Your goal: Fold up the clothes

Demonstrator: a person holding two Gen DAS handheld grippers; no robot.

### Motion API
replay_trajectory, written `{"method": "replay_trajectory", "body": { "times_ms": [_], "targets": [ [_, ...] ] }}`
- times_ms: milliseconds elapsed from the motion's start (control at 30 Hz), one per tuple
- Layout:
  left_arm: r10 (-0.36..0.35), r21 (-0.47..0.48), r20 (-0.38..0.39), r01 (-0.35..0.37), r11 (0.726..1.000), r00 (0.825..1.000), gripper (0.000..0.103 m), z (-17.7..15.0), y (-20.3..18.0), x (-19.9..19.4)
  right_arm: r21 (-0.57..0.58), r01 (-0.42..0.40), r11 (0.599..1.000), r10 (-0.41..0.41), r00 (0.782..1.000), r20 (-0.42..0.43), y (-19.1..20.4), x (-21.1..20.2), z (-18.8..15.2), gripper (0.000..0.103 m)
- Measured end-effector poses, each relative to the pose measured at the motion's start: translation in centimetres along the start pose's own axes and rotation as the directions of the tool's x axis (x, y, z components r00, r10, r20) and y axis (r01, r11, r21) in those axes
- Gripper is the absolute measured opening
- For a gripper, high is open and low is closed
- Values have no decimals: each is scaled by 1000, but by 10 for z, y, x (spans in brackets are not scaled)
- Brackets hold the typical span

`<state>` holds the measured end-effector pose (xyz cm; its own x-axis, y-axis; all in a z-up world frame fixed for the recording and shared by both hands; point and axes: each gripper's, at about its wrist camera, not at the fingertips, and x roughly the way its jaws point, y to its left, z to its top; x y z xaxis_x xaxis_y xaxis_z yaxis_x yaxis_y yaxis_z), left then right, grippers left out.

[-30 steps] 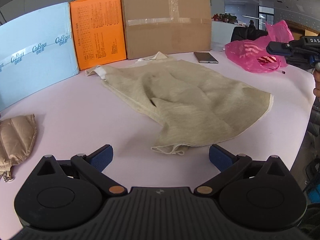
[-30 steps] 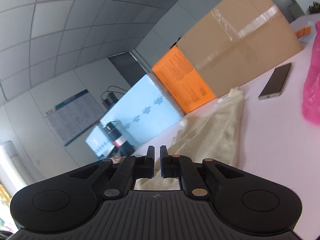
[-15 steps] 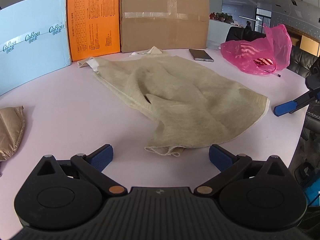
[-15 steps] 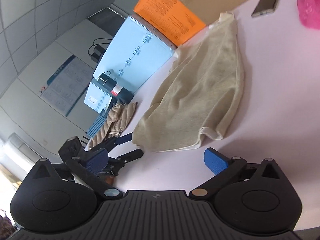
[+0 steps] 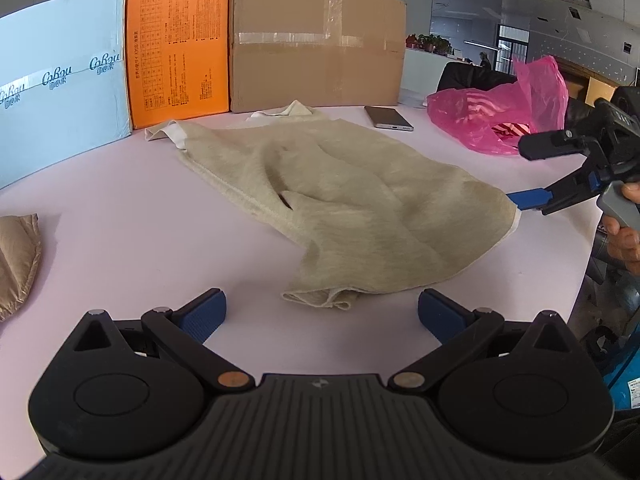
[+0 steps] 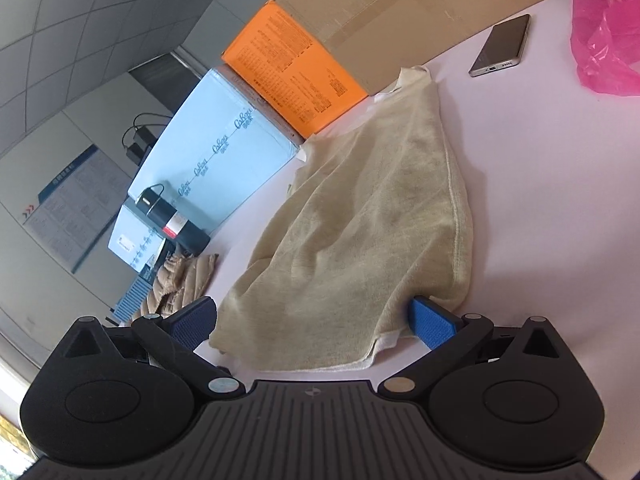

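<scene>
Right wrist: right gripper (image 6: 314, 322) wide over garment (image 6: 360, 216)

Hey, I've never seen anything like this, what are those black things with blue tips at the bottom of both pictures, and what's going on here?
Those are two hand-held grippers, one in each of a person's hands. Each carries a wide-angle camera looking along its two blue fingers, so one picture comes from the left gripper and one from the right gripper. In the left view the right one also shows at the far right edge, with the hand holding it.

On the pale table lies a crumpled beige garment, waiting to be folded. Behind it stand boxes; a phone and a pink bag lie nearby.

Both grippers are open and hold nothing. The right one's fingers have just been opening and now sit around the garment's corner without pinching it.
</scene>
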<state>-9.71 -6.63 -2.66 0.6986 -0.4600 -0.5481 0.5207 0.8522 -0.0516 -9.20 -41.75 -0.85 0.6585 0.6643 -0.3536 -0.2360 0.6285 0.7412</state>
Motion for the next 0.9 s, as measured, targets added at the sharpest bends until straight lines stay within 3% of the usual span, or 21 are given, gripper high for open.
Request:
{"method": "replay_trajectory", "body": {
  "times_ms": [133,200,233,433,600,700,733,767,800,900],
  "targets": [
    [-12,-3,2,12,1000,1000,103,0,1,-1,-11,80,997,-79,996,45,2,-13,8,103],
    [-15,-1,0,15,1000,1000,103,0,0,0,-29,183,983,-183,983,17,-1,-12,11,103],
    [-18,-1,-1,18,1000,1000,103,1,0,1,-39,198,979,-198,980,-2,-3,-10,12,103],
    [-40,-9,6,40,999,999,103,0,1,0,-54,99,994,-104,989,-108,-8,8,18,103],
    [-39,-5,8,39,999,999,103,0,1,0,5,15,1000,-15,996,-82,-20,16,26,103],
    [-32,-1,6,32,999,999,103,0,-1,0,-54,3,999,-7,997,-74,-17,15,20,99],
    [-28,2,5,28,1000,1000,103,0,-2,0,-75,6,997,-12,997,-81,-16,15,17,82],
    [-24,4,4,24,1000,1000,103,0,-2,0,-97,8,995,-17,996,-89,-16,14,14,40],
    [-19,7,2,19,1000,1000,103,0,-3,1,-79,-3,997,-6,993,-116,-19,16,11,12],
    [10,20,-4,-10,1000,1000,103,0,-8,1,-28,-62,998,58,991,-123,-32,17,6,8]
  ]
}}
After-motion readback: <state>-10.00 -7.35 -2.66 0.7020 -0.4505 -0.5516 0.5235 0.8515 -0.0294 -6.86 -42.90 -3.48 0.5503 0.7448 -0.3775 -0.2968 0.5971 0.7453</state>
